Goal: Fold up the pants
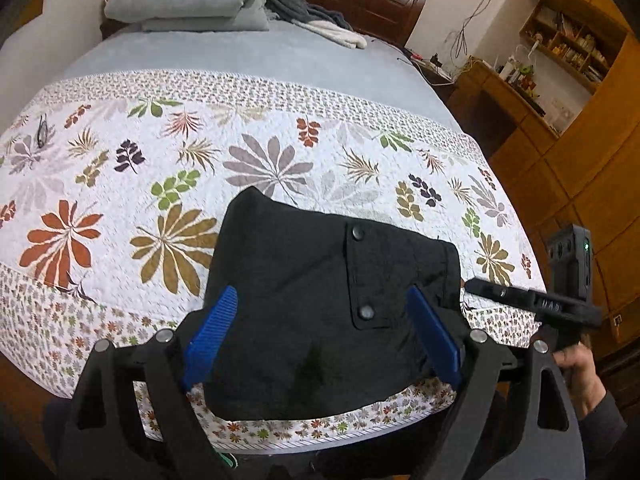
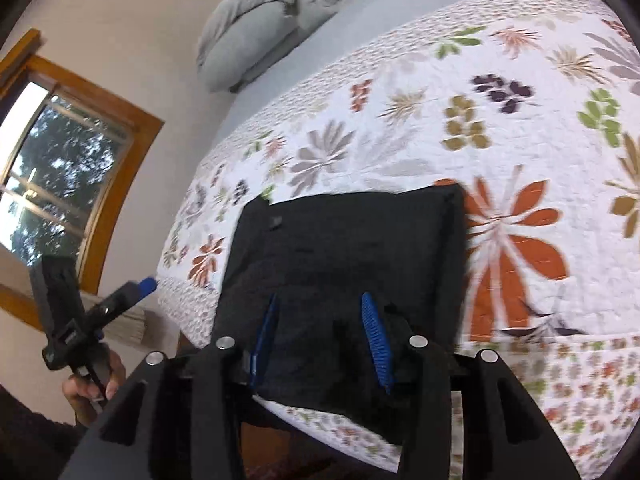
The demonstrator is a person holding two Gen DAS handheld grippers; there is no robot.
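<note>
Black pants [image 1: 320,312] sit folded in a compact stack at the near edge of the bed's floral quilt [image 1: 120,184], soft, limp, light, best pinched at folded edges; my left claw [image 1: 320,320] and right claw [image 2: 320,336] both gape, gripping nothing.

Folded black fabric pants [image 1: 320,312] with a two-snap pocket flap lie on the white leaf-patterned quilt [image 1: 160,184] near the bed's front edge, the left claw [image 1: 320,328] with blue ribbed pads spread wide above them, and the right claw [image 1: 520,296] just beside their right edge.
</note>
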